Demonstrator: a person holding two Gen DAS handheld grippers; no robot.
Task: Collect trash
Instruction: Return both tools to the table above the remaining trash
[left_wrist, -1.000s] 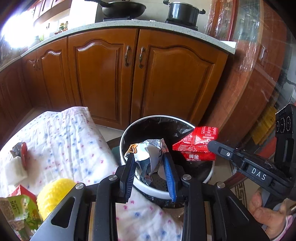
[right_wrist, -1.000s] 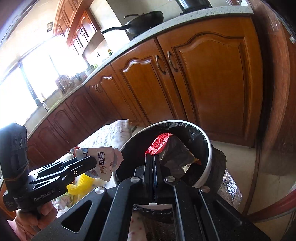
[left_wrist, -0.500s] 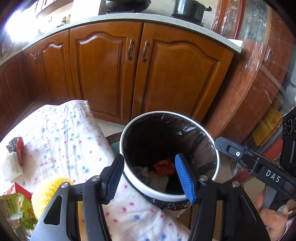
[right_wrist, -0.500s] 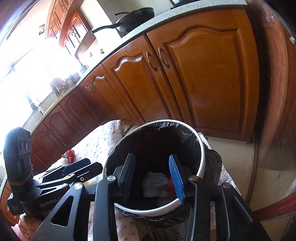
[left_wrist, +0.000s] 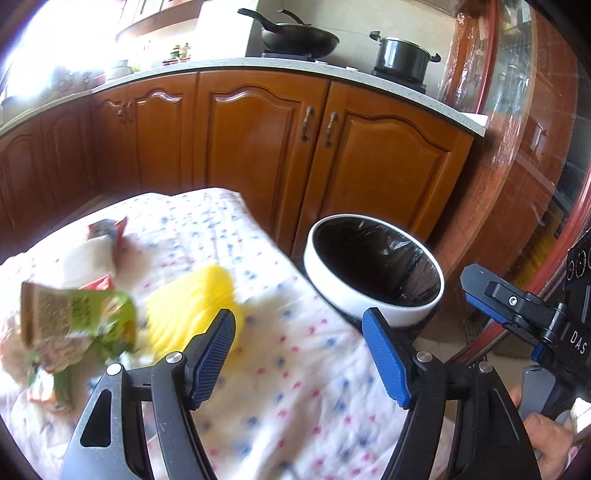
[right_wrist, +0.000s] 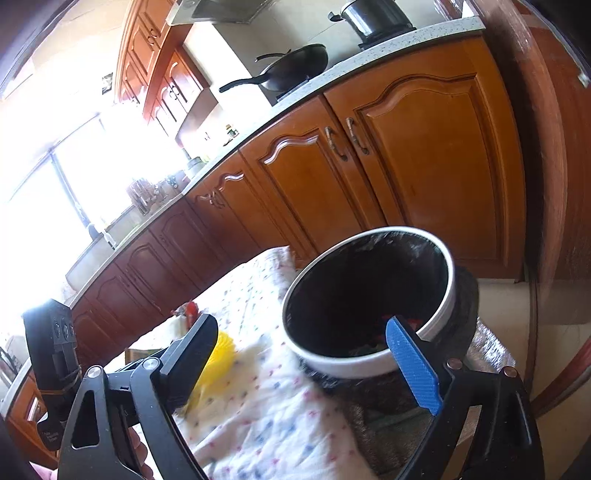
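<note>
Both grippers are now hanging empty. 1 s ago the left gripper (left_wrist: 297, 350) was pinching a crumpled silver wrapper over the bin & the right gripper (right_wrist: 314, 363) was clamped flat on a red packet. Half a sec ago both sets of jaws were already spread, w/ the two pieces lying at the bottom. Now the jaws are standing wide apart on both, nothing between the blue pads.

The round white-rimmed trash bin w/ black liner bag (left_wrist: 321, 284) is sitting just beside the edge of the white quilted cloth w/ red & blue dots (left_wrist: 295, 391). In the right wrist view a bit of red is showing deep inside the bin (right_wrist: 439, 321), so that drop is done. The left view is swinging away from the bin toward the cloth, and is blurring from the motion.

What that means: one round is finished, but the job isn't. Trash is still lying on the cloth:
- green & brown printed snack bag (left_wrist: 74, 317), near left edge
- red-and-silver torn wrapper (left_wrist: 107, 229) further back, touching a white crumpled lump (left_wrist: 90, 258), prob. tissue
- ribbed yellow item (left_wrist: 192, 302), right beside the left gripper's near pad; can't tell what it is

Judging by the aim, the left gripper is prob. going for the yellow item or green bag next.
</note>
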